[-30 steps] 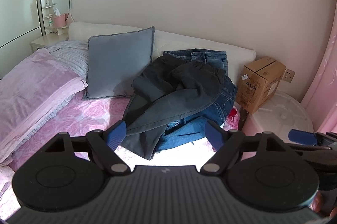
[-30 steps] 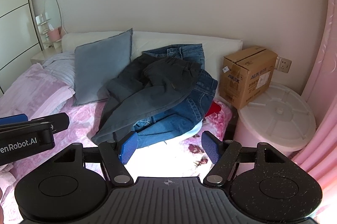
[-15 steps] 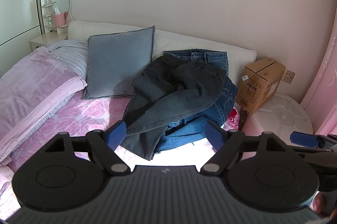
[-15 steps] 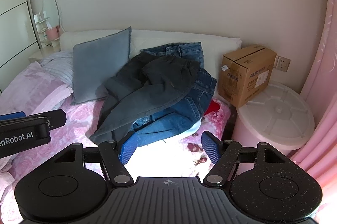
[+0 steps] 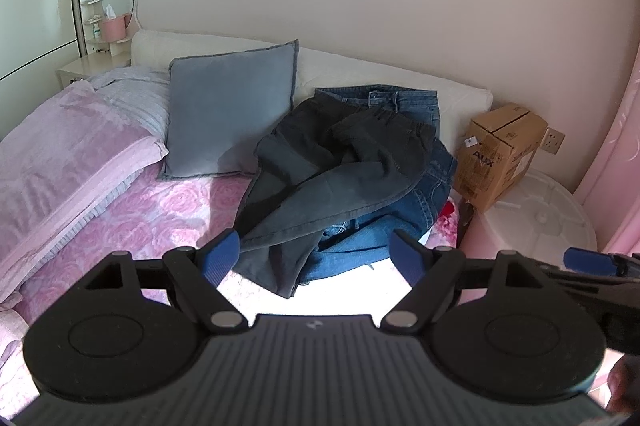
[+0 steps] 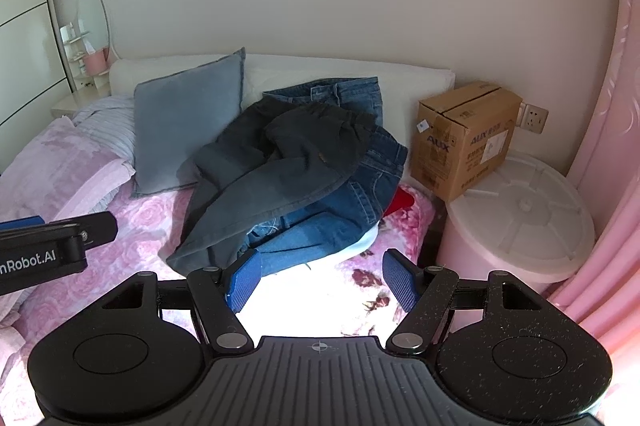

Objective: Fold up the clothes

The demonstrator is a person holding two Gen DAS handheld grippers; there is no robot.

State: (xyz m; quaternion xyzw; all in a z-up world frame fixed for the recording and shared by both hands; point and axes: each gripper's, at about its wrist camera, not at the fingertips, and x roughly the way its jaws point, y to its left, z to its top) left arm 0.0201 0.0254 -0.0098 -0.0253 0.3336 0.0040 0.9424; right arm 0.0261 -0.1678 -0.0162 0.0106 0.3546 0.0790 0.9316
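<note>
Both grippers — the left gripper [image 5: 316, 258] and the right gripper [image 6: 322, 280] — are hovering with fingers spread wide and empty, having barely drifted over the last second. Dark grey trousers [image 5: 332, 177] are lying crumpled over blue jeans [image 6: 336, 226] on the pink floral bed [image 5: 160, 222] — folding is not yet starting.

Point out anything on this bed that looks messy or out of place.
The dark grey trousers lie crumpled across the blue jeans in an unfolded heap at the bed's right side. A red item pokes out beneath the pile. The AUX cardboard box sits tilted on the white lid.
</note>
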